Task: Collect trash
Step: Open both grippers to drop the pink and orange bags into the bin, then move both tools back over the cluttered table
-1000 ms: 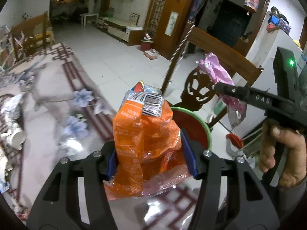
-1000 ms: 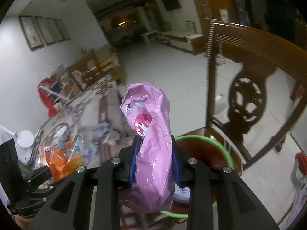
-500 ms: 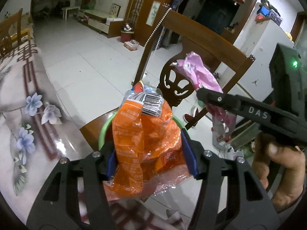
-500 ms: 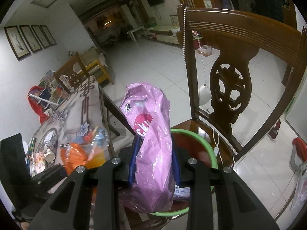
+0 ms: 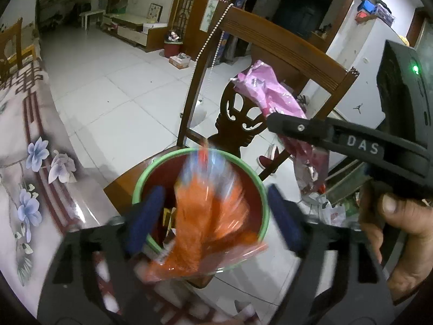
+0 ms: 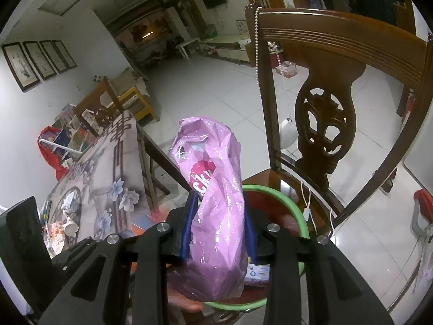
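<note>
Left gripper (image 5: 213, 216) just sprang open, dropping blurry orange crinkly snack bag (image 5: 200, 216) into green-rimmed red bin (image 5: 263, 189). Right gripper (image 6: 217, 230) loosening on pink foil wrapper (image 6: 216, 203); best centred over bin first.

Dim indoor light, fisheye warp, foreground blur

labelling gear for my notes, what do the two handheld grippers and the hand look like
Both the left gripper and the right gripper are matte black plastic with blue pads on their fingers and round silver screws. Seen from the left wrist, the right one bears white "DAS" lettering and a boxy black body with a green light. The hand on it is bare; no sleeve shows clearly.
</note>
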`<action>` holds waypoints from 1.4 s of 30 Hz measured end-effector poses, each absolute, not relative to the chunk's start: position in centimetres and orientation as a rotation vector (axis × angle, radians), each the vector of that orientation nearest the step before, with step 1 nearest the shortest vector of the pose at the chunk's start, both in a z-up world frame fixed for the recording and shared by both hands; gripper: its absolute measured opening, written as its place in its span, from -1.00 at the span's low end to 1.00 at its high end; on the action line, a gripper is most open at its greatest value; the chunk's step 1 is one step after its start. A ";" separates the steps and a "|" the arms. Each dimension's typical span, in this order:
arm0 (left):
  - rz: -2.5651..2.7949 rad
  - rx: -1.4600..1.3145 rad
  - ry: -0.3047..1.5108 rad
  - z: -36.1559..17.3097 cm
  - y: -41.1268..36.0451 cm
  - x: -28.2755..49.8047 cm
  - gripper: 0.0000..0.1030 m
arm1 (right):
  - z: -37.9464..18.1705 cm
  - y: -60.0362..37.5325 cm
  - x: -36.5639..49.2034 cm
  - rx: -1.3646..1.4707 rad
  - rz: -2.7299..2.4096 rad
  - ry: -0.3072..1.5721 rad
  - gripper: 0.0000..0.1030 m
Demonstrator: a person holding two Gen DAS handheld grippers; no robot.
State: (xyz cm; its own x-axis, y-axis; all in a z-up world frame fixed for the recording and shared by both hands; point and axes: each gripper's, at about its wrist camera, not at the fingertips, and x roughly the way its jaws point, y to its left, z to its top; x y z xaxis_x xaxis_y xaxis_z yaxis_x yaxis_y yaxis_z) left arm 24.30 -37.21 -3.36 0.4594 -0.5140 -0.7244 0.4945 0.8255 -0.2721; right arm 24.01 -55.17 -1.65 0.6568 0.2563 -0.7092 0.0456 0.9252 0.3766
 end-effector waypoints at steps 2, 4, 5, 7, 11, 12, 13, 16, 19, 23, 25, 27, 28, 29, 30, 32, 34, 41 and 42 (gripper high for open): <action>-0.622 -0.022 0.894 -3.3 -37.3 24.2 0.82 | -1.7 -55.1 24.1 0.386 0.112 0.852 -0.03; -0.622 -0.028 0.894 -3.4 -37.2 24.1 0.89 | -1.5 -55.0 24.0 0.379 0.101 0.842 0.26; -0.622 -0.031 0.894 -3.3 -36.9 24.1 0.89 | -1.5 -55.1 24.0 0.376 0.097 0.839 0.39; -0.621 -0.026 0.894 -3.4 -36.6 23.9 0.89 | -1.3 -55.1 24.0 0.376 0.093 0.832 0.43; -0.609 -0.020 0.899 -3.5 -35.5 23.6 0.89 | -1.3 -55.0 24.0 0.382 0.092 0.832 0.58; -0.605 -0.019 0.897 -3.4 -35.3 23.5 0.89 | -1.2 -55.0 24.1 0.382 0.093 0.832 0.60; -0.598 -0.018 0.895 -3.3 -35.1 23.4 0.89 | -1.2 -54.8 24.1 0.377 0.092 0.831 0.66; -0.584 -0.023 0.893 -3.2 -33.7 22.9 0.89 | -1.0 -54.4 24.0 0.365 0.096 0.829 0.74; -0.563 -0.025 0.887 -2.9 -32.4 22.4 0.89 | -0.9 -53.9 24.1 0.353 0.099 0.829 0.78; -0.528 -0.042 0.876 -2.3 -30.7 21.7 0.89 | -0.7 -53.0 24.1 0.340 0.102 0.830 0.85; -0.508 -0.064 0.865 -1.7 -29.6 21.1 0.89 | -0.5 -52.4 24.3 0.331 0.110 0.828 0.85; -0.484 -0.081 0.850 -1.2 -28.3 20.3 0.89 | -0.3 -51.3 24.5 0.313 0.129 0.829 0.85; -0.475 -0.087 0.846 -1.0 -27.8 20.0 0.89 | -0.3 -50.7 24.6 0.303 0.139 0.831 0.85; -0.460 -0.094 0.840 -0.7 -27.0 19.5 0.89 | -0.2 -50.0 24.7 0.291 0.152 0.832 0.85; -0.450 -0.097 0.836 -0.6 -26.3 19.2 0.89 | -0.1 -49.4 24.7 0.284 0.160 0.832 0.85; -0.424 -0.095 0.826 -0.2 -24.8 18.4 0.89 | 0.3 -47.8 24.9 0.264 0.187 0.833 0.85; -0.389 -0.097 0.818 0.3 -22.8 17.4 0.89 | 0.6 -46.3 25.0 0.251 0.214 0.833 0.85; -0.263 -0.129 0.800 1.3 -15.6 14.5 0.89 | 1.5 -40.0 24.7 0.197 0.327 0.838 0.85; -0.238 -0.140 0.796 1.4 -14.1 13.9 0.89 | 1.5 -39.0 24.6 0.184 0.339 0.842 0.85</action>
State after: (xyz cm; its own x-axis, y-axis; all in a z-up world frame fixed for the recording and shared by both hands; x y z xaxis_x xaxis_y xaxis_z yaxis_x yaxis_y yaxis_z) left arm 13.93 -14.06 1.40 0.6752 -0.2630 -0.6892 0.1580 0.9642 -0.2132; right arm 24.63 -38.95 1.53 0.6170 0.3644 -0.6975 -0.2200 0.9309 0.2916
